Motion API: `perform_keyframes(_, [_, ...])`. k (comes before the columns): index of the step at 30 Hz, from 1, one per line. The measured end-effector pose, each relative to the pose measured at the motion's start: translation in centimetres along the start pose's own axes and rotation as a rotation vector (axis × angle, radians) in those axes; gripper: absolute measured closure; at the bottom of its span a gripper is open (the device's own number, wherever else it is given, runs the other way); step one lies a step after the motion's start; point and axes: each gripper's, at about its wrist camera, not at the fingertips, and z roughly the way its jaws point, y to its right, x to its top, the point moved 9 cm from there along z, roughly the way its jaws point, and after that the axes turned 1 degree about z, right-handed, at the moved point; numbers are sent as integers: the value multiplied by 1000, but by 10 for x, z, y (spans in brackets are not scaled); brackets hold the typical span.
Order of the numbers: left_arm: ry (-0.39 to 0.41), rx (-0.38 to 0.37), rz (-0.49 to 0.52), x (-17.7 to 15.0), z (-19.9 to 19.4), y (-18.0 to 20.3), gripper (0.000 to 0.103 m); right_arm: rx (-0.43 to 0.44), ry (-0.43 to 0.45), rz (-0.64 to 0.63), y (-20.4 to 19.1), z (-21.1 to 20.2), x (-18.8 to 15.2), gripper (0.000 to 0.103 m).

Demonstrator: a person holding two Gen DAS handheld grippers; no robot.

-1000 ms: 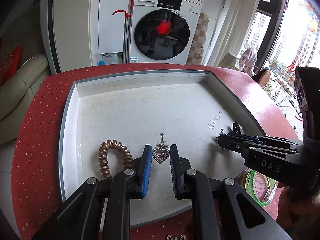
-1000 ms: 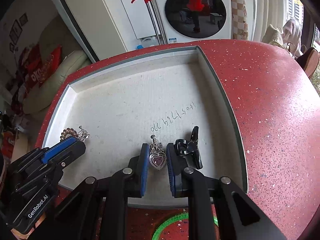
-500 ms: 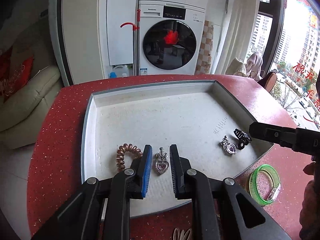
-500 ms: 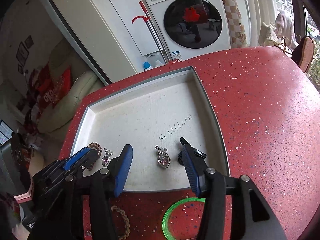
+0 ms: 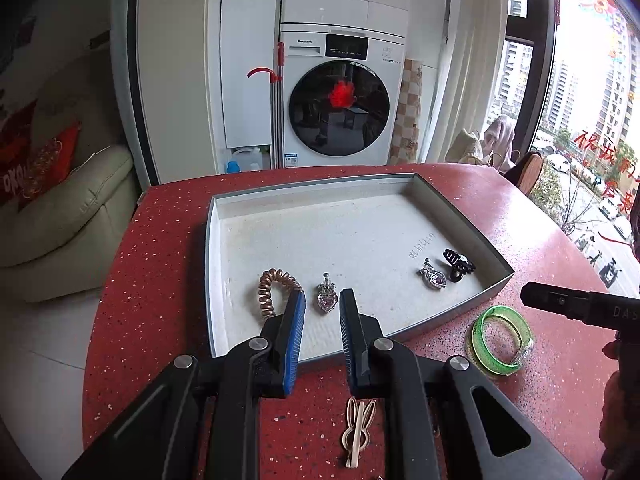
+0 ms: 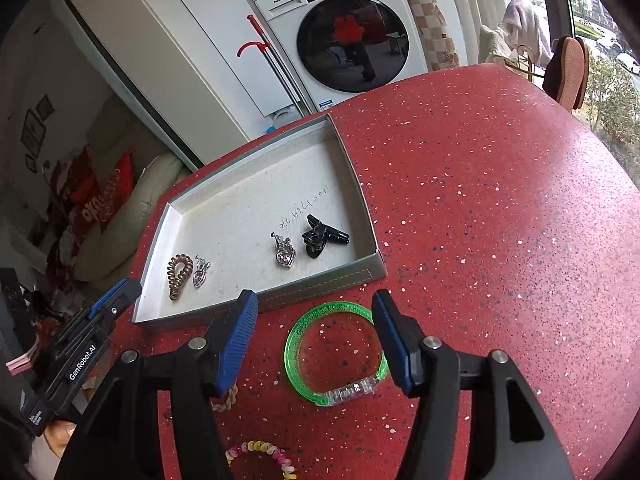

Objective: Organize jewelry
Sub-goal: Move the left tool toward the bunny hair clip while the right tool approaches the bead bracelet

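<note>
Your left claw (image 5: 322,312) hangs over the near edge of the grey tray (image 5: 214,280) with its blue pads a narrow gap apart and nothing between them. In the left wrist view, the copper spiral hair tie (image 5: 269,292) lies at the tray's near left, its right end hidden behind your left pad. Just right of it, the heart pendant (image 5: 328,300) lies on the tray floor beyond your pad tips, apart from both. Further right, a second heart pendant (image 5: 434,278) lies just beside the black hair claw clip (image 5: 458,264), near the tray's right corner; you cannot tell whether the two touch. Faint handwriting on the tray floor behind them is too small to read.

On the red speckled desk (image 5: 152,280), a beige bunny-shaped hair clip (image 5: 358,426) shows between your left claw's arms, partly covered by them. The green translucent bangle (image 5: 502,340) lies on the desk just outside the tray's near right edge.

Your right claw (image 6: 314,340) is spread wide and empty above that bangle (image 6: 336,354), whose ring sits between the two pads from this view. A beige braided piece (image 6: 228,398) pokes out from behind the left pad, mostly hidden, and a pastel spiral hair tie (image 6: 264,456) is cut off by the frame's bottom edge.
</note>
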Motion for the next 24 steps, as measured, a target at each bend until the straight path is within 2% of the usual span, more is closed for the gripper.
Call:
perform_keyframes(5, [-3, 13, -11, -12, -12, -5, 66, -2, -6, 4, 3, -8, -13, 39])
perform_keyframes(6, [-4, 19, -17, -15, -14, -7, 50, -4, -5, 2, 4, -10, -16, 39])
perform_keyframes(7, [-6, 26, -26, -18, -17, -9, 28, -8, -3, -3, 5, -12, -19, 39])
perform_keyframes(8, [-1, 45, -37, -20, -20, -13, 0, -12, -2, -8, 5, -14, -22, 39])
perform_keyframes(10, [36, 66, -49, -24, -31, -18, 0, -19, -3, -14, 6, -18, -27, 32])
perform_keyframes(16, [2, 90, -56, -46, -38, -24, 0, -25, -7, -8, 11, -28, -43, 30])
perform_keyframes(22, [-27, 96, -58, -68, -46, -24, 0, -24, -2, -15, 7, -37, -59, 15])
perform_keyframes(24, [-36, 99, -52, -75, -47, -23, 0, -22, 1, -14, 6, -40, -65, 14])
